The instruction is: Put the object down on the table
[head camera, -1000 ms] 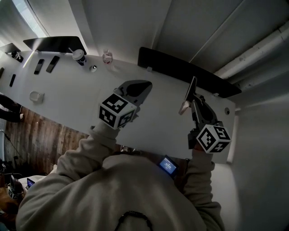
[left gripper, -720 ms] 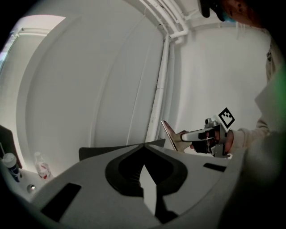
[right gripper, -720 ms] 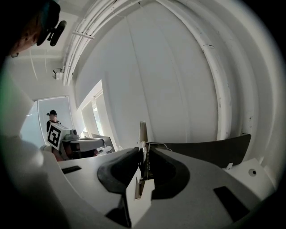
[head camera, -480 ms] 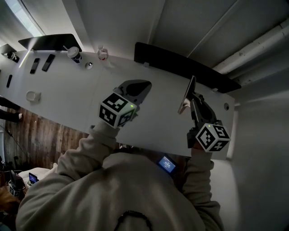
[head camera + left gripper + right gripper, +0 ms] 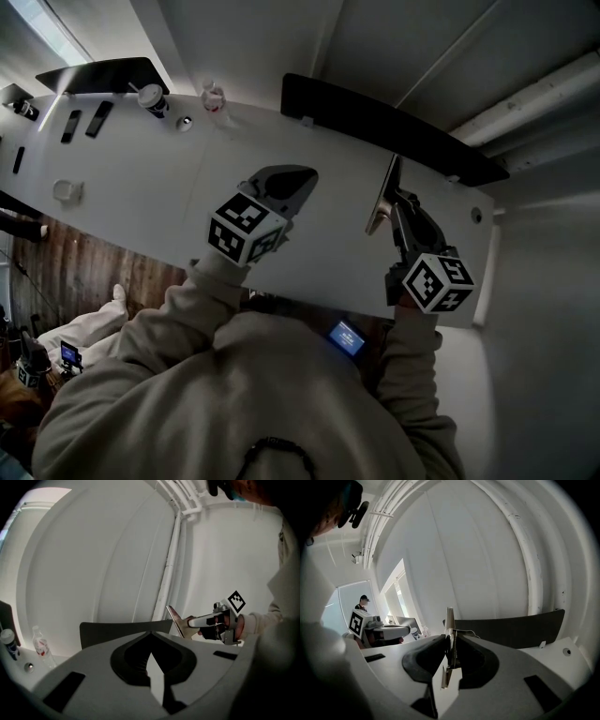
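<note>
Object pinched on edge in the right gripper, above the right end of the long white table.

Nearest are two grippers, one per hand. The right gripper (image 5: 401,208) has its jaws clamped on the one object (image 5: 383,195), a thin flat plate standing on edge and tilted. I can't tell whether its lower edge touches the table (image 5: 141,202). Well apart to the left, the left gripper (image 5: 300,180) has its jaws closed together on nothing. The tabletop around both is bare and open. Its near edge runs under the hands and its right edge lies close beyond the right gripper. Farther left lie one round white thing (image 5: 64,190) and three dark flat slabs (image 5: 98,118). At the far edge stand one lidded cup (image 5: 150,97), one small bottle (image 5: 214,95) and two dark panels (image 5: 375,127).
</note>
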Tool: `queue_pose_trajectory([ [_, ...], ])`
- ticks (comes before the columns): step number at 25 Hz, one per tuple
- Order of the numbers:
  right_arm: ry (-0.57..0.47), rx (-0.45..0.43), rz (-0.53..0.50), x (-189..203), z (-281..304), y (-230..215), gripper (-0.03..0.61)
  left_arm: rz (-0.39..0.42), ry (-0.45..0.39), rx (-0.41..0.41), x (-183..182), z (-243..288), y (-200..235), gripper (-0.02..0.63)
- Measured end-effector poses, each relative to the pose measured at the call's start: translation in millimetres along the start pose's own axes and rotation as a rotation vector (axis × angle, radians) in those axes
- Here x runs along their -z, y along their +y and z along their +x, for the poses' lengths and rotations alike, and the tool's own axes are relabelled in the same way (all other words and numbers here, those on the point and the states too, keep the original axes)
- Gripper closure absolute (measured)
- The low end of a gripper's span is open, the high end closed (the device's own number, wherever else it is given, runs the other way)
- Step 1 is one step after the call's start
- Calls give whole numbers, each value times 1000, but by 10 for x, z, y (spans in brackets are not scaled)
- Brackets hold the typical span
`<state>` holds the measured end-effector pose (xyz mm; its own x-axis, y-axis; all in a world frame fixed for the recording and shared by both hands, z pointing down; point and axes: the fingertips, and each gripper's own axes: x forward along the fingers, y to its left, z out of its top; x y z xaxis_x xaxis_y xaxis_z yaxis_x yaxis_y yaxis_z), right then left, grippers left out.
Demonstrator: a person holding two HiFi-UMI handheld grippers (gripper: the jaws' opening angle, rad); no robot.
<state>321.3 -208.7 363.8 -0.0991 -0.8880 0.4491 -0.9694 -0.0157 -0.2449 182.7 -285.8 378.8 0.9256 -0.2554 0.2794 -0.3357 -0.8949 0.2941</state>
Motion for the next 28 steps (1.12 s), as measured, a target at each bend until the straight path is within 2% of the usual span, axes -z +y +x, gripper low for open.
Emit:
queue_pose_trajectory([
  [13,45,-19,37,296,146,-46,488,-35,31,-7,292,27,65,617],
  [20,77,8,51,502,268,46,488,-62,52,22,529,-10,193,617],
  [28,113,-5,84,716,270,-67,488,-84,74,9,682,44,119,618],
])
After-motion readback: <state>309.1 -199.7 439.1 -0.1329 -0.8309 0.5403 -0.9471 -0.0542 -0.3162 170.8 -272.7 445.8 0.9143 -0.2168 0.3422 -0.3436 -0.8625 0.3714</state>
